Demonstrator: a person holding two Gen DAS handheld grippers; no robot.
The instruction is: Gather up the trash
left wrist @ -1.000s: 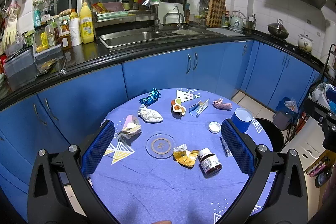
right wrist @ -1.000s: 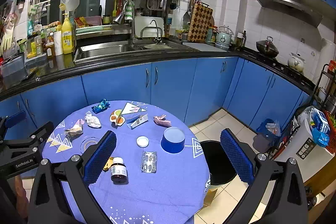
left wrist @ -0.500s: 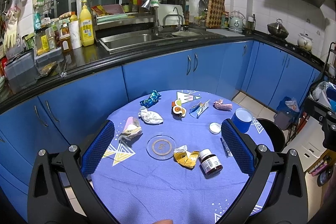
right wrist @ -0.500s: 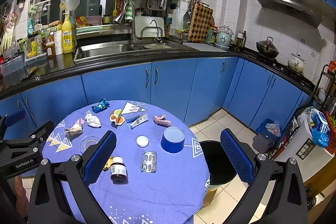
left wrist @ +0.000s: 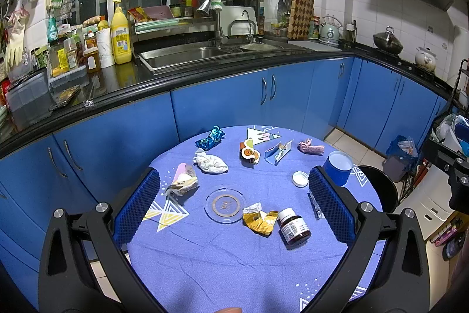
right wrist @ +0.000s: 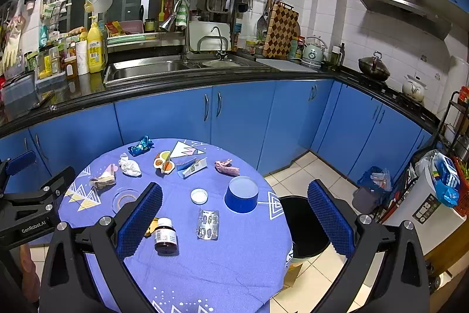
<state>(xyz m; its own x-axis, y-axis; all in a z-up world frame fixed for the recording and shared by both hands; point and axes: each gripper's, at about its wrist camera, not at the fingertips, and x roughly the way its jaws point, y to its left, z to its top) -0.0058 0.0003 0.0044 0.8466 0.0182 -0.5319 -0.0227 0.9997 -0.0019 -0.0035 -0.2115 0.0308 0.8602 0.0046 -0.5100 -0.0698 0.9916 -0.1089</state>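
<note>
A round table with a blue cloth (left wrist: 222,254) carries scattered trash: a blue wrapper (left wrist: 210,139), a white crumpled tissue (left wrist: 210,163), a pink and beige wrapper (left wrist: 181,181), a yellow wrapper (left wrist: 259,220), an orange wrapper (left wrist: 249,153), a small carton (left wrist: 278,151), a pink wrapper (left wrist: 310,148). A black bin (right wrist: 303,223) stands on the floor right of the table. My left gripper (left wrist: 233,210) is open and empty above the table's near side. My right gripper (right wrist: 234,217) is open and empty above the table's right part.
A brown bottle (left wrist: 293,228), a white lid (left wrist: 300,179), an upside-down blue cup (left wrist: 338,167), a clear coaster (left wrist: 224,205) and a blister pack (right wrist: 208,224) also lie on the table. Blue cabinets (left wrist: 234,99) and a counter with a sink stand behind.
</note>
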